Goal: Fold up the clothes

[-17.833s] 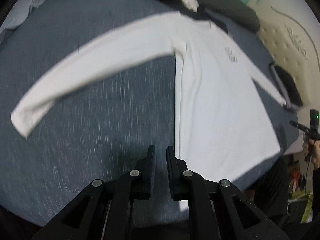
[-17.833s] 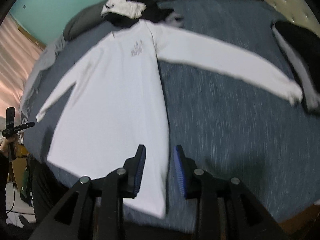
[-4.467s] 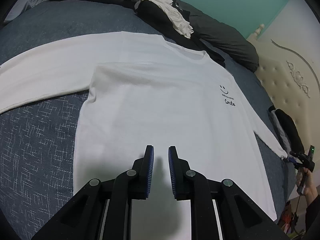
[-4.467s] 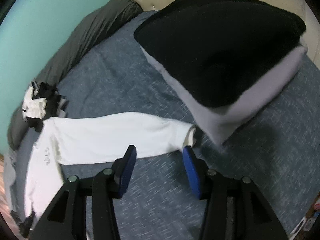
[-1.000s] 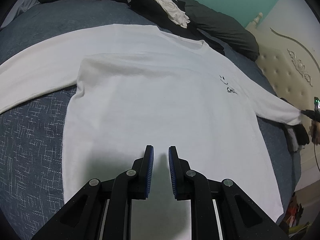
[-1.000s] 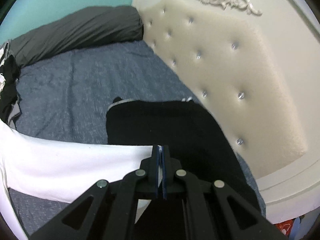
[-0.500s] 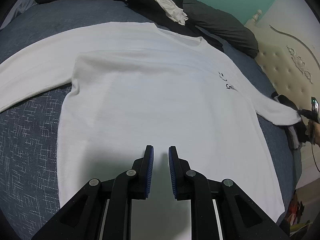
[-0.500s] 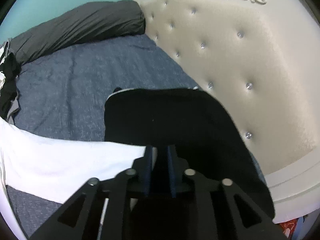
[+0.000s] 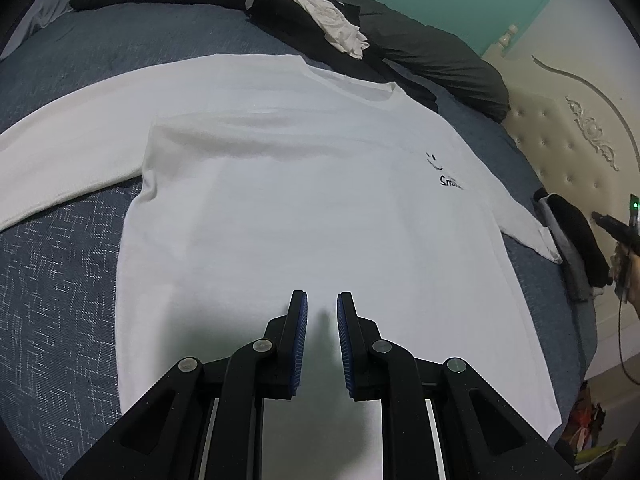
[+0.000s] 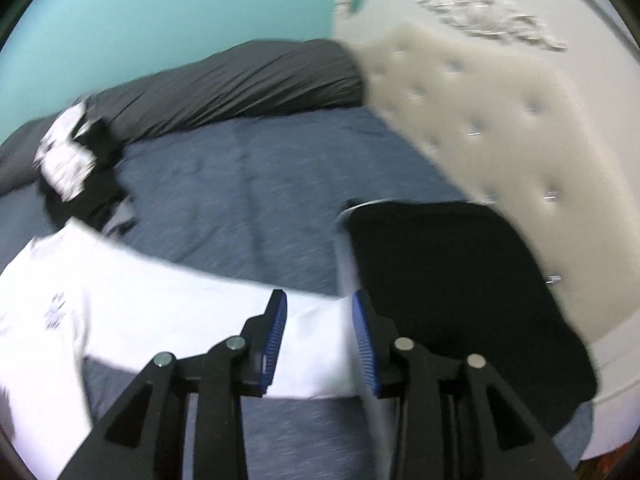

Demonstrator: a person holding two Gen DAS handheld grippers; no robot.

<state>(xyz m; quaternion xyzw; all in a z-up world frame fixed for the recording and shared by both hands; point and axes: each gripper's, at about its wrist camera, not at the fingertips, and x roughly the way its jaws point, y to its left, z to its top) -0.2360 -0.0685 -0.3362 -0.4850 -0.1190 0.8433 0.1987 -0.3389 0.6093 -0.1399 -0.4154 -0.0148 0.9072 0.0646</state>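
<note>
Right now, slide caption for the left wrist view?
Open left gripper above white long-sleeve shirt spread flat on blue bed.

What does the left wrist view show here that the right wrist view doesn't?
Only left wrist: the white shirt's whole body, its other sleeve, and the open left gripper above the hem. Only right wrist: the open right gripper astride the sleeve cuff. Both: shirt, folded black garment, blue bedspread.

One white long-sleeve shirt [image 9: 304, 200], one folded dark stack [image 10: 452, 280], one clothes heap [image 9: 304, 4], two hand-held grippers.
</note>
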